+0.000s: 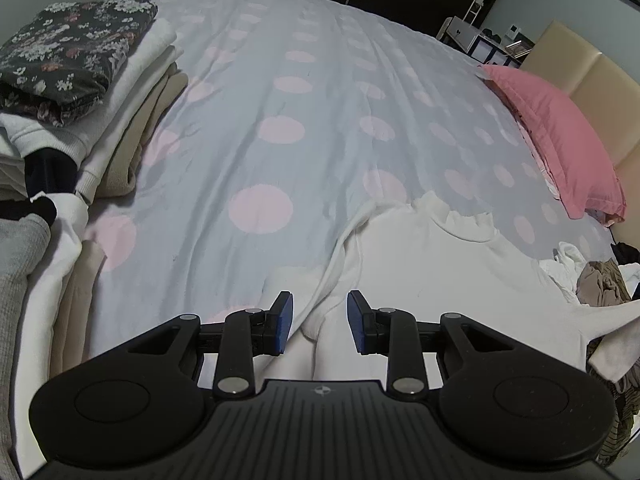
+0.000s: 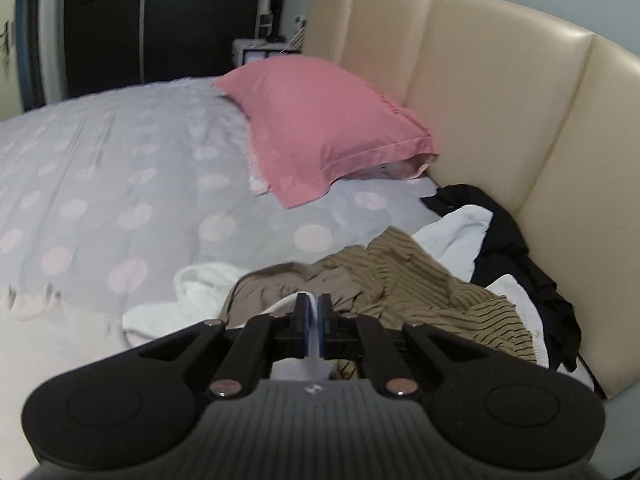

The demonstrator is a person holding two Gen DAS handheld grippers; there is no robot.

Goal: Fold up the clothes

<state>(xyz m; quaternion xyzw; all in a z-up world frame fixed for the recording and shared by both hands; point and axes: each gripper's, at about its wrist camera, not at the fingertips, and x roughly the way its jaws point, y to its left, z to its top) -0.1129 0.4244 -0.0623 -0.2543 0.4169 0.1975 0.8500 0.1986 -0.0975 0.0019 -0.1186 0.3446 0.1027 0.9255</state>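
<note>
L wrist view alone showed the folded stack [image 1: 76,92] at the far left of the bed [image 1: 280,80], floral piece on top, w/ white and beige layers under it. It also showed the white top [image 1: 440,280] spread flat on the spotted cover near the front, ruffled collar pointing away from the camera. L gripper [image 1: 320,322] hovered over the top's left edge/sleeve, jaws spread wide, nothing between the blue pads.

R wrist view alone showed the full cream headboard [image 2: 500,100] and the unfolded pile [image 2: 420,280] beside it: striped olive piece, tan piece, white and black items tangled together. R gripper [image 2: 314,320] had its jaws pressed nearly together, pinching a strip of white fabric, prob. part of the white top, though that can't be confirmed.

Pink pillow [image 2: 320,136] appeared in both views, against the headboard.

No readable brand or text; only a small emblem on each gripper body, too small to make out.
</note>
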